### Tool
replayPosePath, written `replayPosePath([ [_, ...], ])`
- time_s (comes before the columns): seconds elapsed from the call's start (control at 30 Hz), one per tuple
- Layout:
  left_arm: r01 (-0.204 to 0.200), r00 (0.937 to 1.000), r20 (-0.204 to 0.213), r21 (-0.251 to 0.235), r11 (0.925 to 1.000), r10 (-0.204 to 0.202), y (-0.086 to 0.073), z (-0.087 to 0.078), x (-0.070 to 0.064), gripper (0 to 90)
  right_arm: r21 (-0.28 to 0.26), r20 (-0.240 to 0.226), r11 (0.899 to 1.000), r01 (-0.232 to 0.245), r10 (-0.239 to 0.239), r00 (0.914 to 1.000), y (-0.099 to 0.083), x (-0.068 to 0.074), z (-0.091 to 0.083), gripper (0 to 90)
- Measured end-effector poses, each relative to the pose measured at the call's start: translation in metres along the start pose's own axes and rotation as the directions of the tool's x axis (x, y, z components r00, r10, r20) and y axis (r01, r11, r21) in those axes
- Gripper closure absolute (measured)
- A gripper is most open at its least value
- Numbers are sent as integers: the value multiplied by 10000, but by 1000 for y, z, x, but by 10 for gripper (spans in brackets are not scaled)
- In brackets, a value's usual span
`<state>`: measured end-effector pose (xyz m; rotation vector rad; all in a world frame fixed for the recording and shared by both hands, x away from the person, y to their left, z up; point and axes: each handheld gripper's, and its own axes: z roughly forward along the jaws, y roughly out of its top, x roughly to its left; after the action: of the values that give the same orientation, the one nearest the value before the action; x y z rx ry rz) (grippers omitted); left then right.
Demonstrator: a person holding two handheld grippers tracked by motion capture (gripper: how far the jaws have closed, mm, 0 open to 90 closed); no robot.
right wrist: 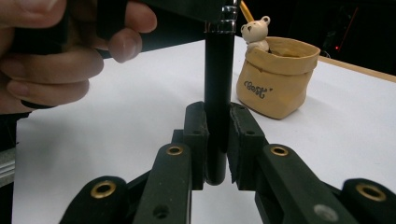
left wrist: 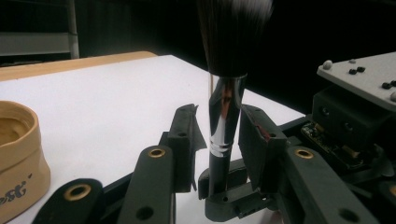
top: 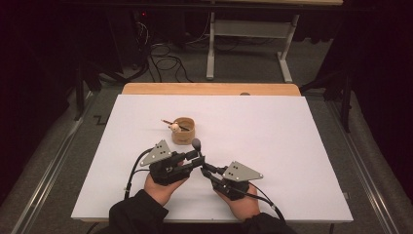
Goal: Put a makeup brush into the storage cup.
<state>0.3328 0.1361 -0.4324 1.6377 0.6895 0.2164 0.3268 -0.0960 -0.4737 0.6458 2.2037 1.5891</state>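
A: Just in front of the tan pouch (top: 183, 130) on the white board (top: 292, 161), what does each hand have?

B: The left gripper (top: 197, 158) sits with its jaws parted around the shiny ferrule of a makeup brush (left wrist: 223, 112); the pads stand a little off it on both sides, so no grip there.

A: And to the right of that?

B: The right gripper (top: 206, 171) has its jaws closed tight on the brush's black handle, bristles up. The brush stands upright between the two grippers, near the pouch.

A: Anything inside the pouch?

B: A bear-topped stick (right wrist: 256, 30) leans out of it.
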Motion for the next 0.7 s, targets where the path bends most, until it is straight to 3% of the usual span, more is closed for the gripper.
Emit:
replayPosePath([
  [0.23, -59, 10000, -5, 5, 10000, 59, -2, 1, 0, 762, -12, -26, 10000, -64, 64, 10000, 0, 0, 0, 804],
  [0.5, -58, 10000, -19, 9, 10000, 58, -2, 1, 0, 773, -47, -7, 9999, -90, 90, 10000, 0, 0, 1, 785],
  [0.7, -77, 9998, -208, -42, 10000, 77, 0, -3, 3, 774, -180, -146, 9995, -248, 246, 9996, 1, 0, 0, 587],
])
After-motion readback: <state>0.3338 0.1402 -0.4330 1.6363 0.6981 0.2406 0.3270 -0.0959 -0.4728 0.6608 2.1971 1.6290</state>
